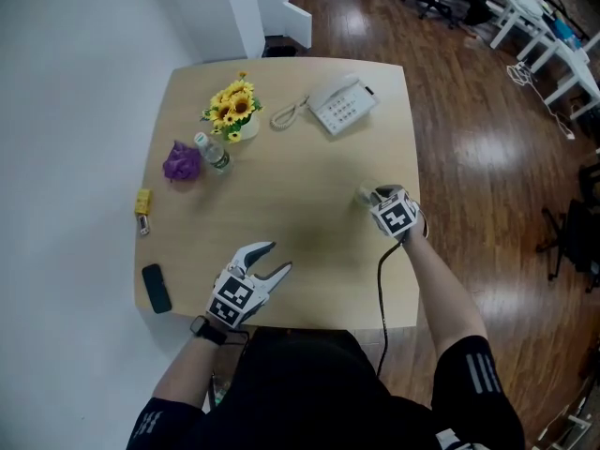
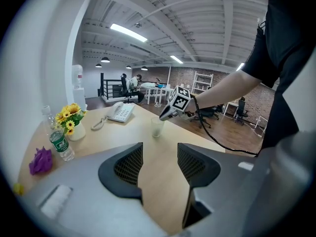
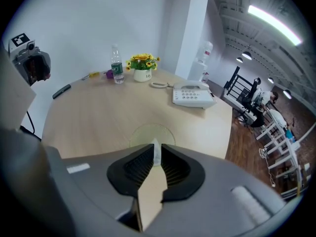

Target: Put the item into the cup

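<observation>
The worktop point(image 1: 309, 157) spreads ahead of both sets of my jaws and is bare through the middle, so I have room to swing either way. Its near edge runs just behind my left gripper point(image 1: 278, 256), and its side edge drops off close to the right of my right gripper point(image 1: 375, 200).

Far ahead of the right jaws sits the desk telephone point(image 1: 342, 106). Left of it are the pot of sunflowers point(image 1: 234, 109), the water bottle point(image 1: 214, 153) and a purple bundle point(image 1: 182, 162). All of these stand well clear of where I am working.

The clear cup point(image 2: 157, 127) stands upright directly under my right jaws, which I hold tipped down over its mouth so that anything let go lands inside.

Out past the left jaws, by the far-left edge, lie a flat black device point(image 1: 156, 289) and a small yellow thing point(image 1: 142, 201).

My left jaws stand wide apart with nothing between them, parked low as a spare. My right jaws stand a little apart. A pale sliver point(image 3: 155, 148), which I take to be the item, shows in the gap at their tips, over the cup's rim. It looks loose rather than pinched, though I can't be sure. I cannot tell whether anything already lies in the cup.
</observation>
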`<state>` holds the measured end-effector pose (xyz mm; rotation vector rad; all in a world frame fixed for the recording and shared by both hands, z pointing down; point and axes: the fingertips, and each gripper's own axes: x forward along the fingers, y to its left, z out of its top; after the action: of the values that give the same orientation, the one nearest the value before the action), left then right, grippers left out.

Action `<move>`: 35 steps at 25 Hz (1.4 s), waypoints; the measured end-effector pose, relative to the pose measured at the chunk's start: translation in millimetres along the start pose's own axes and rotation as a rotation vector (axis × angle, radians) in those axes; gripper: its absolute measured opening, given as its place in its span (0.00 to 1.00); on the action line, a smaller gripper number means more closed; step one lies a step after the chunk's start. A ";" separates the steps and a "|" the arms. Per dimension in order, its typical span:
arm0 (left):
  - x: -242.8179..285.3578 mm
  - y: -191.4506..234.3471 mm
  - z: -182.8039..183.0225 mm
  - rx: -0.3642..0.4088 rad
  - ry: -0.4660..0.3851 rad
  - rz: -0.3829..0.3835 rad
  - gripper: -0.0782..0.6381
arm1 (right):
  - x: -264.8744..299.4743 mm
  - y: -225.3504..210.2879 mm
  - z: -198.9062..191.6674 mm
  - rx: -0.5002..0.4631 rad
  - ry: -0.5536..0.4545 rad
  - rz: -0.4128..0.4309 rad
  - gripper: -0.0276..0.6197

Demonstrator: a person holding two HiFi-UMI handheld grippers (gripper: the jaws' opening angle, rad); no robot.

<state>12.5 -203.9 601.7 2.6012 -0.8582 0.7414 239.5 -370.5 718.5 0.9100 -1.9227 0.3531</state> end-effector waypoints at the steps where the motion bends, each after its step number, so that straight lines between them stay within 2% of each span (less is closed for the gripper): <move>1: -0.2 -0.1 0.8 0.001 -0.002 0.002 0.41 | -2.0 -1.8 0.8 0.005 -0.007 -0.007 0.13; 5: -4.1 -2.4 4.3 0.006 -0.012 0.012 0.41 | -19.4 4.3 14.0 0.015 -0.082 -0.003 0.13; 9: -16.7 -7.9 3.3 0.003 -0.020 0.038 0.41 | -57.1 27.6 30.0 0.019 -0.219 0.004 0.13; 15: -50.8 -17.1 9.0 0.009 -0.061 0.091 0.41 | -131.0 63.6 57.1 0.145 -0.437 0.060 0.13; 20: -79.6 -34.9 13.1 0.028 -0.102 0.099 0.41 | -201.8 102.2 62.9 0.208 -0.579 0.099 0.13; 23: -97.6 -45.8 12.3 0.056 -0.126 0.096 0.41 | -235.8 127.7 55.9 0.234 -0.626 0.113 0.12; 28: -141.6 -74.8 2.4 0.099 -0.174 0.083 0.41 | -292.9 179.2 33.5 0.279 -0.682 0.085 0.07; 31: -175.3 -99.4 -13.8 0.116 -0.190 0.069 0.41 | -327.4 220.6 19.3 0.279 -0.711 0.056 0.05; 35: -219.6 -130.9 -47.9 0.114 -0.194 0.055 0.41 | -362.2 281.5 -2.8 0.292 -0.716 0.058 0.05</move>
<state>-75.5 20.0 502.6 2.7965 -0.9722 0.5740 138.4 -14.8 447.1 1.2954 -2.5986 0.3801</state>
